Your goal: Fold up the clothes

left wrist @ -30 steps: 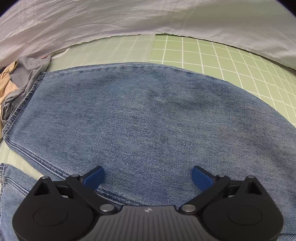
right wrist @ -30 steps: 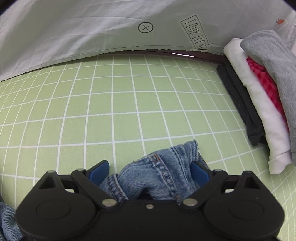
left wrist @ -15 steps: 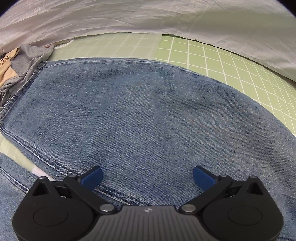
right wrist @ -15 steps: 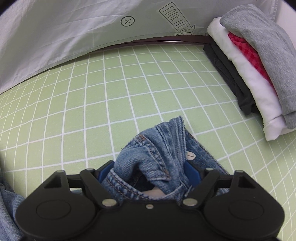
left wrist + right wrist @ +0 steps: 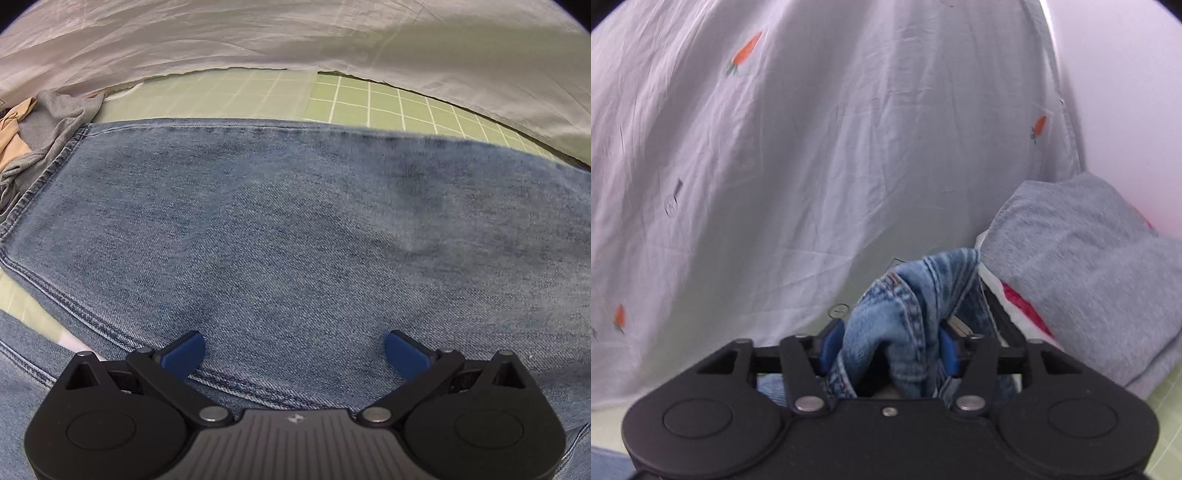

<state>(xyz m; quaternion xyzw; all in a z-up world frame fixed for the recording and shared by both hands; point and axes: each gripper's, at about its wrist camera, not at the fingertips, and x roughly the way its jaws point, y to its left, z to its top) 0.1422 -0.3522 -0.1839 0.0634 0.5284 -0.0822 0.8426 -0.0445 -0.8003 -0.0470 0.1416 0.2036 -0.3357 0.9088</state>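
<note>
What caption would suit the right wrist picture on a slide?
Right hand-held gripper closing on a bunched end of the jeans, with a stack of folded clothes alongside.

Jeans (image 5: 295,229): faded mid-blue denim w/ darker blue seam stitching. Mat (image 5: 388,99): light green w/ white grid lines. Backdrop sheet (image 5: 812,147): pale grey-white, dotted w/ small orange carrots, green tops. Folded stack (image 5: 1089,266): grey top layer, red textured and white under it. Gripper pads (image 5: 184,352) blue; bodies black. Crumpled grey and tan cloth (image 5: 48,125) far left.
</note>
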